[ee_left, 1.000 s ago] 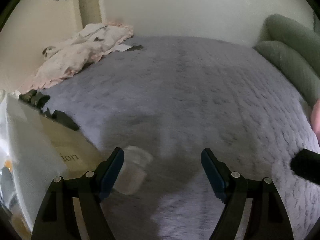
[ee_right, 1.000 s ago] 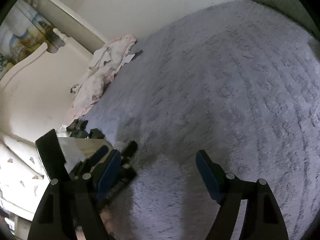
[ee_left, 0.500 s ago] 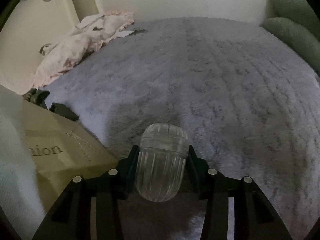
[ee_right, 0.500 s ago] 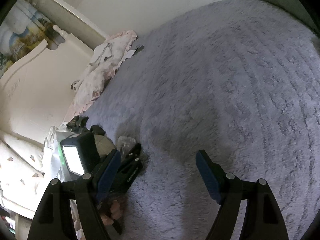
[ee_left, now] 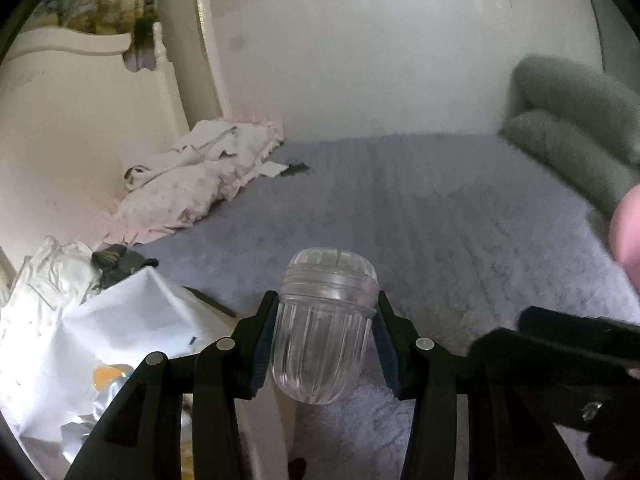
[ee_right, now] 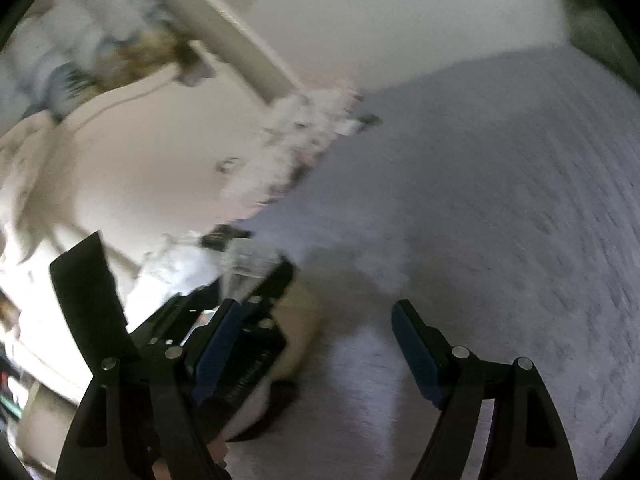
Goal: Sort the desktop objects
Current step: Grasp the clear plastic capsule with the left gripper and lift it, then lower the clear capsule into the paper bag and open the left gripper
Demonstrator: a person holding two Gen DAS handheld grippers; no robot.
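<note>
A clear ribbed plastic jar (ee_left: 326, 326) with a domed lid sits between the pads of my left gripper (ee_left: 325, 340), which is shut on it and holds it above the grey fluffy blanket (ee_left: 440, 216). In the right wrist view the same jar (ee_right: 250, 266) shows blurred at centre left, clamped in the other tool. My right gripper (ee_right: 316, 340) stands open over the blanket (ee_right: 500, 200) with nothing between its fingers.
A white bag (ee_left: 116, 332) with papers and a yellow item lies at lower left. Crumpled pale pink cloth (ee_left: 192, 184) lies by the cream headboard (ee_left: 72, 120). Green cushions (ee_left: 568, 136) sit at the far right. A hand (ee_left: 628, 232) shows at the right edge.
My left gripper closed on the clear jar and lifted it off the blanket; the view now tilts up toward the wall. The right gripper rose and rolled, still open.
</note>
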